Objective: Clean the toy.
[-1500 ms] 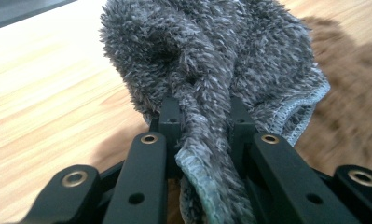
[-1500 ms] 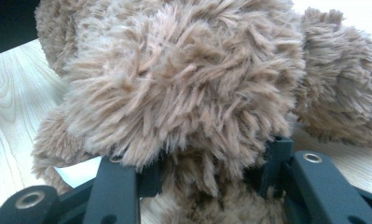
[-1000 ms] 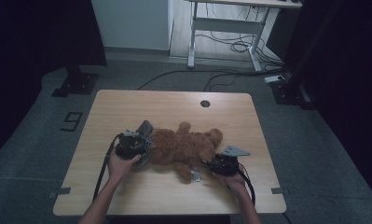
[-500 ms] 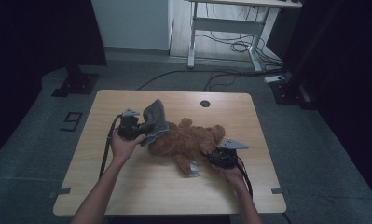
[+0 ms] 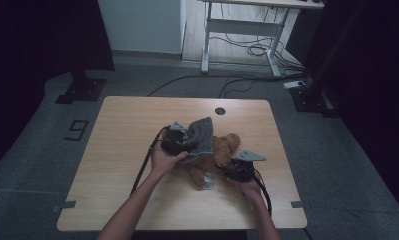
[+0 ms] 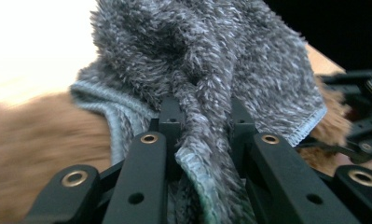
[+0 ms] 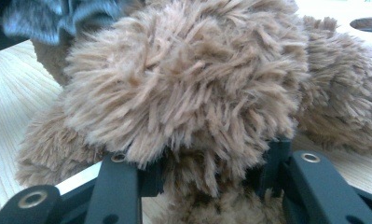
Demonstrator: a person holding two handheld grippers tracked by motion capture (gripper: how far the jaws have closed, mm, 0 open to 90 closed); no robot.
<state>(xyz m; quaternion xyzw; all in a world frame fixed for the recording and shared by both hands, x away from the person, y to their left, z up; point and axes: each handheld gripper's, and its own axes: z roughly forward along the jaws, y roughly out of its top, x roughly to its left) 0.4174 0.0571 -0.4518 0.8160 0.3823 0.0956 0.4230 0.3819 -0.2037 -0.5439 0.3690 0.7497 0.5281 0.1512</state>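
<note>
Left tongs (image 6: 200,140) pinch grey cloth (image 5: 201,137) draped over brown teddy (image 5: 222,152).

Grey floor (image 5: 47,165) — dark, perhaps curtained, walls (image 5: 32,35)

A light wooden table (image 5: 117,150) with a round cable hole (image 5: 219,111) is seen; a brown plush bear (image 5: 222,152) lies on it.

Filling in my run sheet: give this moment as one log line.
left hand-held gripper: shut on grey cloth | right hand-held gripper: shut on teddy bear | cloth over bear
</note>
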